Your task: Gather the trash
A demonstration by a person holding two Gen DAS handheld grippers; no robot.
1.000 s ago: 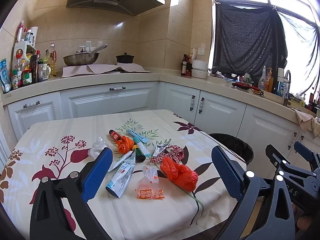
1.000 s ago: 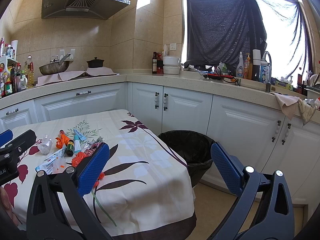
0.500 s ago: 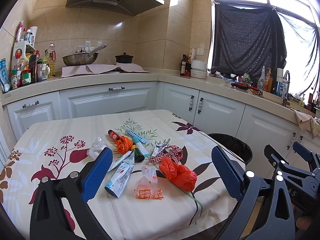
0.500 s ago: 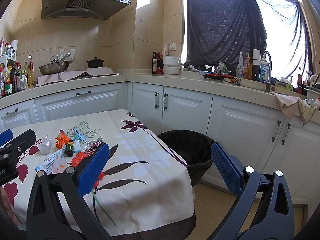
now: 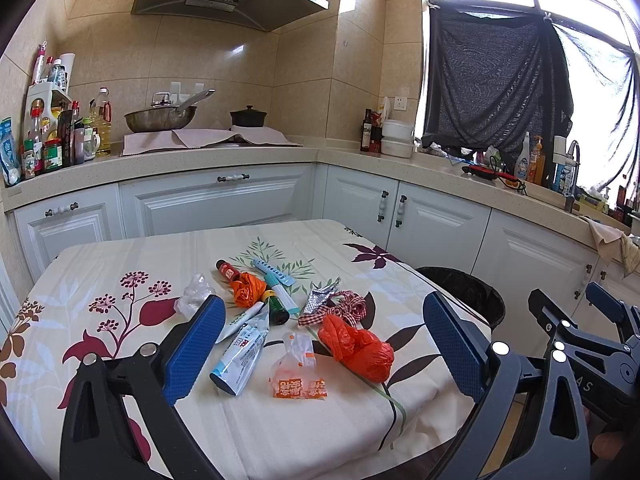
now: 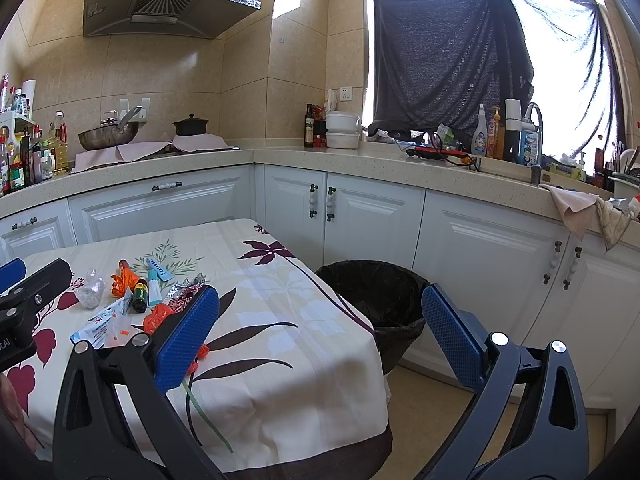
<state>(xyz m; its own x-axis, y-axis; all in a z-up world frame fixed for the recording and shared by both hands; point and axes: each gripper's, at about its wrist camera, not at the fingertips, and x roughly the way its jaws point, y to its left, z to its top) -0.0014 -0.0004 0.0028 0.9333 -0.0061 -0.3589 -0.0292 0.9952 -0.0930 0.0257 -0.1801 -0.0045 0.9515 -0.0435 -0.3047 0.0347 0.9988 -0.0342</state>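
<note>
Several pieces of trash are seen gathered near the middle of the table (image 5: 120, 264), which is covered by a cream cloth printed with red and purple leaves. A crumpled red plastic bag (image 5: 356, 346) lies nearest the table's right edge, with a small clear sachet with orange print (image 5: 298, 372) just beside it on the left. A flattened blue-and-white tube (image 5: 240, 354) is laid to the left of the sachet. Behind these, a red-and-white checked ribbon (image 5: 350, 310) and a crinkled foil wrapper (image 5: 318, 300) are found, and further left a dark green bottle (image 5: 278, 310), an orange plastic scrap (image 5: 246, 288) and a crumpled clear plastic bag (image 5: 194, 294) are grouped closely.

A black-lined trash bin (image 6: 376, 300) is placed on the floor just beside the table's right edge, in front of the white cabinets (image 6: 472, 256).

The left gripper (image 5: 324, 344) is held above the near part of the table with its blue pads spread wide apart and nothing between them. The right gripper (image 6: 320, 340) is likewise held with its jaws fully parted and empty, over the table's right corner, with the bin seen between its fingers.
</note>
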